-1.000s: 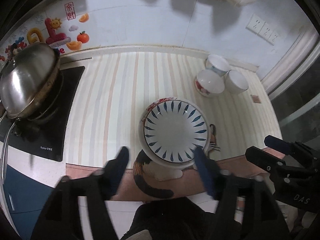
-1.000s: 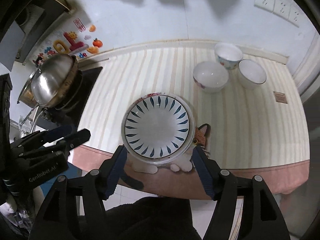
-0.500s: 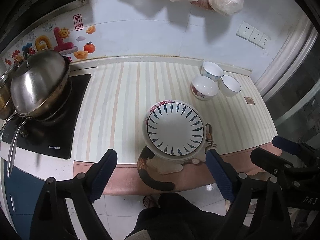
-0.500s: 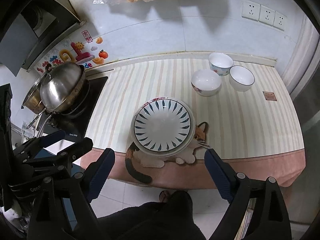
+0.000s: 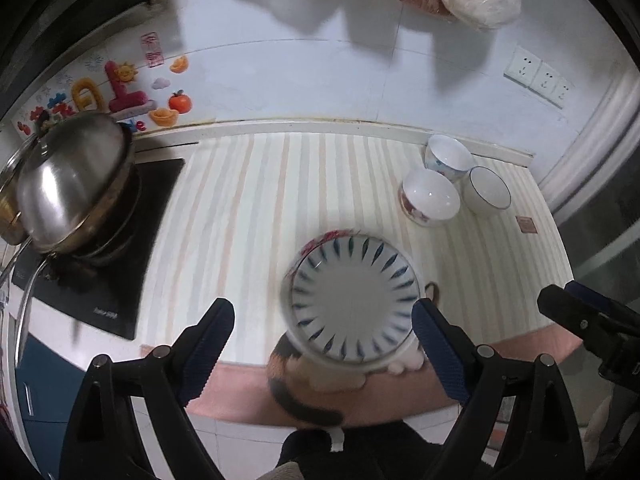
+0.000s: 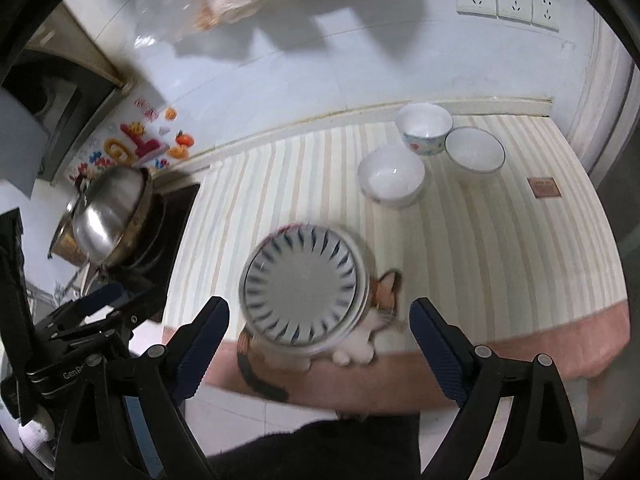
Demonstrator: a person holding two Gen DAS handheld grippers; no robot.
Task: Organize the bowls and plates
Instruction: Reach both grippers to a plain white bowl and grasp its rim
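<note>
— Where do the plates (image 5: 352,300) sit?

— Stacked near the front edge of the striped counter mat (image 5: 248,216), partly over the cat picture printed on it. The top one is white with blue leaf strokes round the well; a red-patterned rim peeks out beneath. The three bowls (image 6: 392,178) cluster well apart, toward the back right corner by the wall.

— And the grippers?

— The left gripper (image 5: 324,340) and the right gripper (image 6: 320,336) both hang above the counter edge, jaws spread wide and gripping nothing. They have just been opening, with nothing between the pads.

— How would that stack handle?

— Glazed ceramic, I'd guess: stiff, heavy together, slick and chip-prone. I'd pinch the raised rim at opposite sides, one gripper each, and lift level so the top plate doesn't slide.

— The bowls?

— Lighter, round, thin-walled. Clamp a wall over the lip, one pad inside.
</note>
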